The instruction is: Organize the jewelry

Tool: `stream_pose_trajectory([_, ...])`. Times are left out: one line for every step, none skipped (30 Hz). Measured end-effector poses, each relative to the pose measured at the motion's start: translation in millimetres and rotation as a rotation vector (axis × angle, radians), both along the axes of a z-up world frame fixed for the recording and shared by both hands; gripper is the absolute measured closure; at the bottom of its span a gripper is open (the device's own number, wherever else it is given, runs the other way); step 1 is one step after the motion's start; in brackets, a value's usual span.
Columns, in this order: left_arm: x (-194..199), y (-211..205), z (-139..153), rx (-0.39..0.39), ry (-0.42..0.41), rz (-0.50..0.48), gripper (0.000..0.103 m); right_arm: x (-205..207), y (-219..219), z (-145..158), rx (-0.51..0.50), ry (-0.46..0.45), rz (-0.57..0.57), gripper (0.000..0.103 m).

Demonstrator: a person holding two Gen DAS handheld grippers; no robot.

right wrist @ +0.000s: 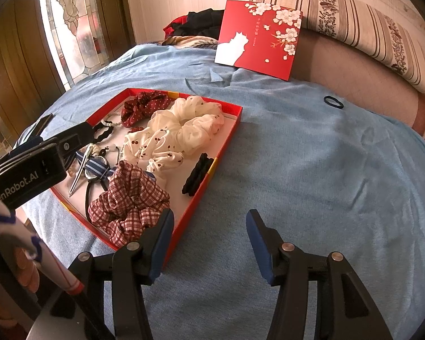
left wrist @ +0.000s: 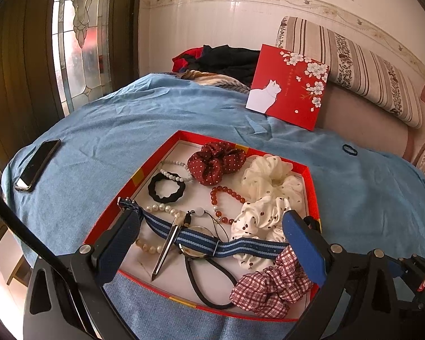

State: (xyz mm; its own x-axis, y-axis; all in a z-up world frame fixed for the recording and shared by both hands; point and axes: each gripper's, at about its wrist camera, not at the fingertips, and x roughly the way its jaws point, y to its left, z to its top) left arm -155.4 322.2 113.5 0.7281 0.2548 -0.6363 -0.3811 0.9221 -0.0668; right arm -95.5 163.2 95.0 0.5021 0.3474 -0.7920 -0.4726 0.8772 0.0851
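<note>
At my ten o'clock I see a tall leaded stained-glass window (left wrist: pixel 79 36) in a dark wooden frame, with bright daylight pouring through. At twelve stands a glossy white tiled wall (left wrist: pixel 212 25) with a floral border strip. A rumpled blue cloth bedspread (left wrist: pixel 127 119) fills the middle, and a striped floral bolster pillow (left wrist: pixel 362 68) lies at two o'clock.
</note>
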Motion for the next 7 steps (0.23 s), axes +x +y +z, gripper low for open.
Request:
stream_pose_trajectory([-0.6, 1.4, -0.7, -0.008, 0.000, 0.000, 0.002, 0.2, -0.2, 0.0, 0.000, 0.000, 0.001, 0.045])
stream_pose_trajectory([-1.1, 2.5, -1.3, -0.013, 0.000, 0.004, 0.002, 0.5, 0.2, 0.6, -0.001, 0.001, 0.001, 0.045])
stream_pose_trajectory([-1.7, 3.5, -1.8, -0.015, 0.002, 0.007, 0.002, 1.0, 0.0, 0.7, -0.001, 0.001, 0.002, 0.045])
stream_pose_trajectory([-1.8, 4.0, -2.3, -0.014, 0.005, 0.011, 0.002, 1.9, -0.4, 0.6, -0.001, 0.003, 0.001, 0.045])
stream_pose_trajectory([-1.9, 4.1, -2.3, -0.010, 0.005, 0.014, 0.002, 1.9, -0.2, 0.9, -0.002, 0.003, 0.000, 0.045])
stream_pose_trajectory([-2.1, 4.4, -2.0, -0.007, 0.005, 0.016, 0.002, 2.6, -0.8, 0.6, -0.001, 0.005, -0.002, 0.045])
stream_pose_trajectory([-2.3, 3.5, -1.7, 0.006, 0.005, 0.022, 0.002, 3.2, -1.6, 0.3, -0.001, 0.007, -0.004, 0.045])
